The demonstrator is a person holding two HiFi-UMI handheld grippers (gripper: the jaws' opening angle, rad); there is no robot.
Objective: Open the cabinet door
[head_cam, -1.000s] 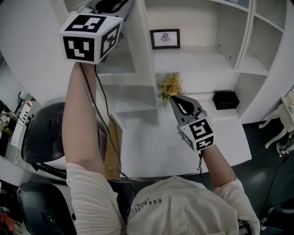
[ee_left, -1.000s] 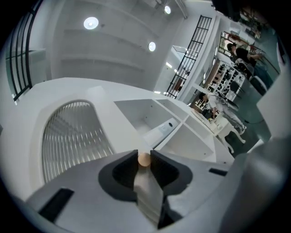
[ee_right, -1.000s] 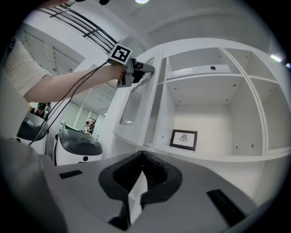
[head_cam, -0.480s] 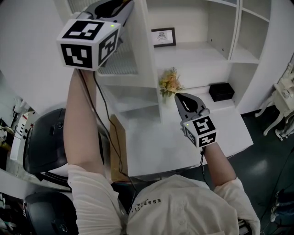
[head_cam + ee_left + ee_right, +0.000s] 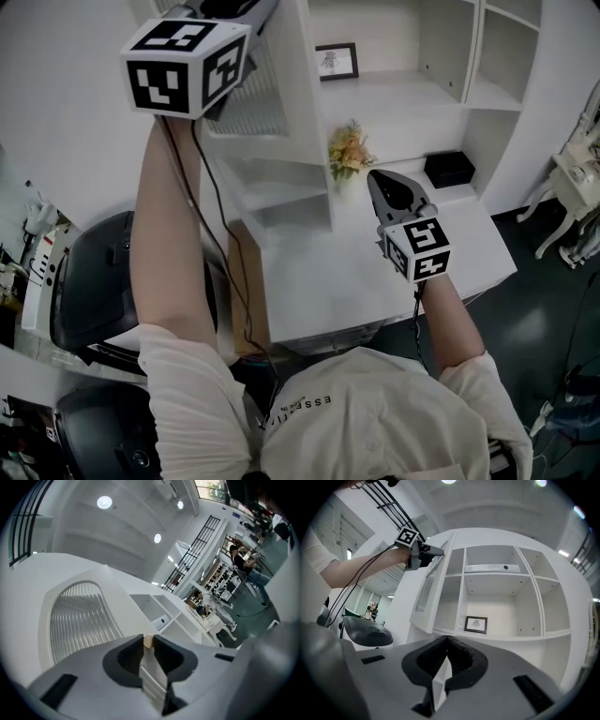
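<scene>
The white cabinet door (image 5: 298,112), with a ribbed glass pane (image 5: 79,620), stands swung out from the shelf unit (image 5: 412,98). My left gripper (image 5: 246,9) is raised at the door's free edge, shut on its small tan knob (image 5: 148,641); its jaws have just been closing a little on that knob. The right gripper view shows the left gripper (image 5: 433,551) at the top edge of the open door (image 5: 429,588). My right gripper (image 5: 375,178) hovers over the white desk (image 5: 319,291), shut and holding nothing, its tips together (image 5: 446,638).
Open shelves hold a small framed picture (image 5: 337,61). A bunch of flowers (image 5: 349,152) and a black box (image 5: 448,169) stand on the desk's back part. Black chairs (image 5: 89,291) are at the left, and a white chair (image 5: 574,187) is at the right.
The left gripper has drawn the door's edge further out from the shelves. The right gripper has drifted a little to the right and stayed shut.
</scene>
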